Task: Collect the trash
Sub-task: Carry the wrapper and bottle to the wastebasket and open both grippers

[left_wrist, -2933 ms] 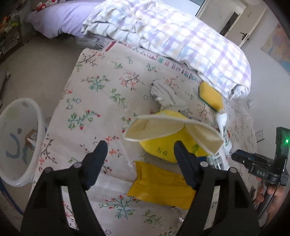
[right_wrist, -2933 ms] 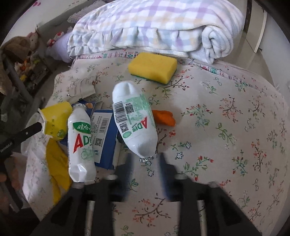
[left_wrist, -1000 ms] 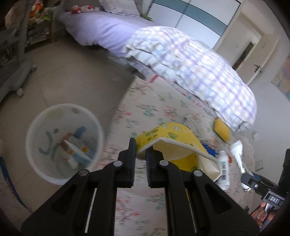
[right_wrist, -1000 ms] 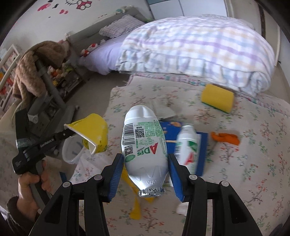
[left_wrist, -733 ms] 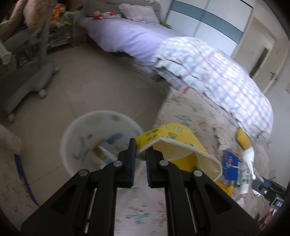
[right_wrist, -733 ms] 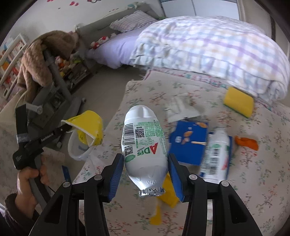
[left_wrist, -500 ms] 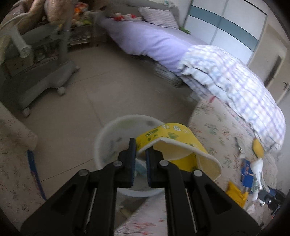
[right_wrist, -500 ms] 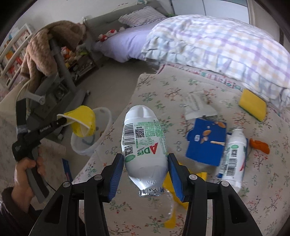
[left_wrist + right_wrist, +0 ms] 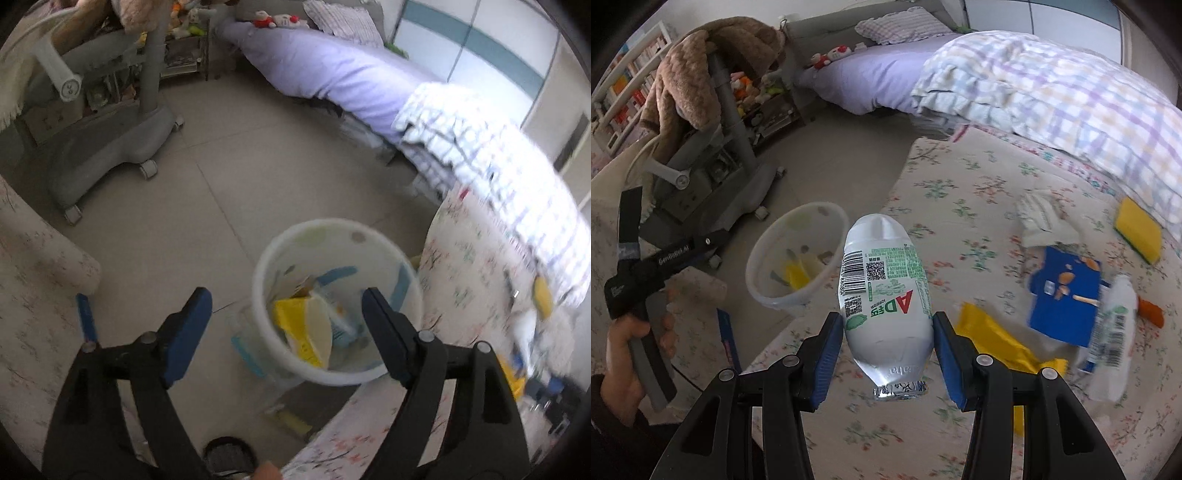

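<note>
A white waste bin stands on the floor beside the flowered bed. The yellow paper cup lies inside it among other scraps. My left gripper hovers over the bin, its jaws opening wide with nothing between them. My right gripper is shut on a white AD bottle, held above the bed edge. The bin shows in the right wrist view too, with yellow in it. On the bed lie a second white bottle, a blue carton, a yellow wrapper and crumpled paper.
A yellow sponge and an orange scrap lie at the right of the bed. A checked quilt is rolled at the far side. A grey wheeled stand stands on the tiled floor left of the bin.
My left gripper opened and the yellow cup dropped into the bin. Both grippers moved left toward the bin, the right one still carrying the bottle.
</note>
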`<control>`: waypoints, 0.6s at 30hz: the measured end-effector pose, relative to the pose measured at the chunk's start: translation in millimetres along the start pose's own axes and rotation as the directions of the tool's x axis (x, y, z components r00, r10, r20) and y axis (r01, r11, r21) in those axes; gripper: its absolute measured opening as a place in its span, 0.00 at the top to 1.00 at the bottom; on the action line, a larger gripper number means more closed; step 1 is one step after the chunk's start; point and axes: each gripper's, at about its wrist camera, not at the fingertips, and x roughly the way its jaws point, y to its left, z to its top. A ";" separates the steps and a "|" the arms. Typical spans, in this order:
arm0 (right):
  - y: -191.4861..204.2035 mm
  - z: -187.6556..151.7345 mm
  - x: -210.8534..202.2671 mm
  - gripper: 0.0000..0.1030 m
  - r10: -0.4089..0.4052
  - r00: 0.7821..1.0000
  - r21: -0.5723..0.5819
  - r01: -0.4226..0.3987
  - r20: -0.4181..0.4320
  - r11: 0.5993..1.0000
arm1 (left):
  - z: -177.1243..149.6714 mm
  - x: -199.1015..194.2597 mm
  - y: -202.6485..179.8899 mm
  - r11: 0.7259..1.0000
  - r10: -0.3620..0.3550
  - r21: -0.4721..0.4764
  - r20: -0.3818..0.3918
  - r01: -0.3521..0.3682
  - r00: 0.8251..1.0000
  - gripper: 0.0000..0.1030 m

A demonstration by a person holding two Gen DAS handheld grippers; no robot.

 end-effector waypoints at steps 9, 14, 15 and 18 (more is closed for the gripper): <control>45.8 27.6 38.5 0.51 0.038 0.999 -0.040 -0.039 -0.017 0.998 | -9.9 -2.4 31.4 0.993 0.102 0.064 -0.021 -0.101 0.995 0.06; 60.5 35.4 61.9 0.51 0.070 0.997 -0.043 -0.071 -0.040 0.997 | -11.9 0.9 50.2 0.992 0.121 0.039 -0.058 -0.119 0.991 0.06; 63.1 37.1 66.7 0.51 0.076 0.996 -0.040 -0.077 -0.046 0.996 | -12.1 1.0 52.6 0.992 0.122 0.034 -0.062 -0.120 0.991 0.06; 69.8 41.5 79.9 0.51 0.093 0.994 -0.033 -0.095 -0.057 0.995 | -13.4 0.8 55.4 0.992 0.126 0.029 -0.066 -0.124 0.990 0.06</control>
